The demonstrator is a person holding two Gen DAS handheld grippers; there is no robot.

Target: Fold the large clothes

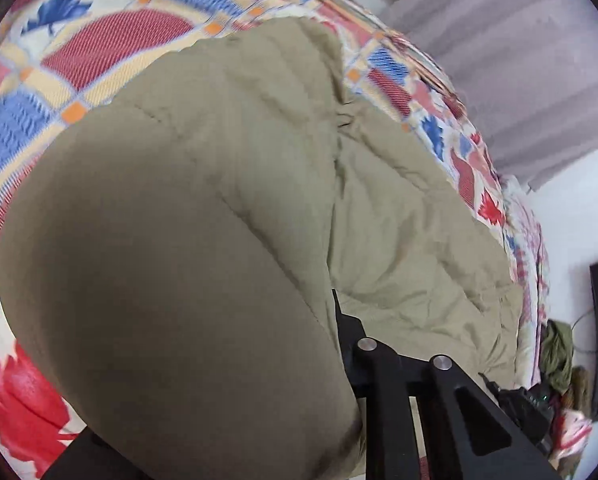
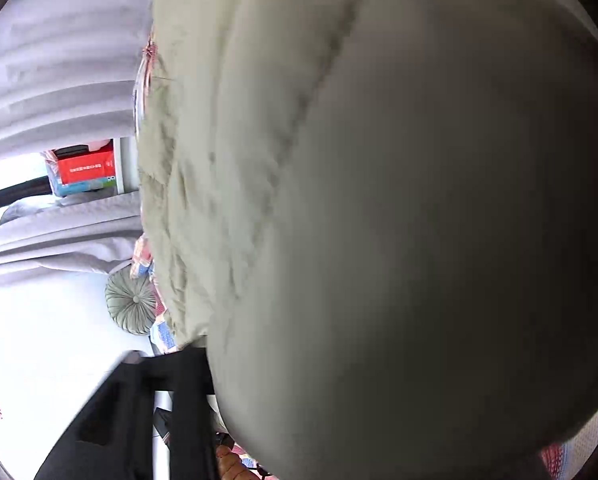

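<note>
- While the olive padded jacket (image 1: 203, 216) lay on the patterned bedspread (image 1: 111, 40), we saw both grippers' fingers clamped on its puffy folds.
- We judged it light, soft, slippery; grip quilted seams or hem.

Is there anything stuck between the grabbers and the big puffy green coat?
No, nothing visible does. In the left wrist view the coat bulges right up against the left gripper, hiding its tips. In the right wrist view it does the same at the right gripper. It lies on the patterned bedspread.
</note>
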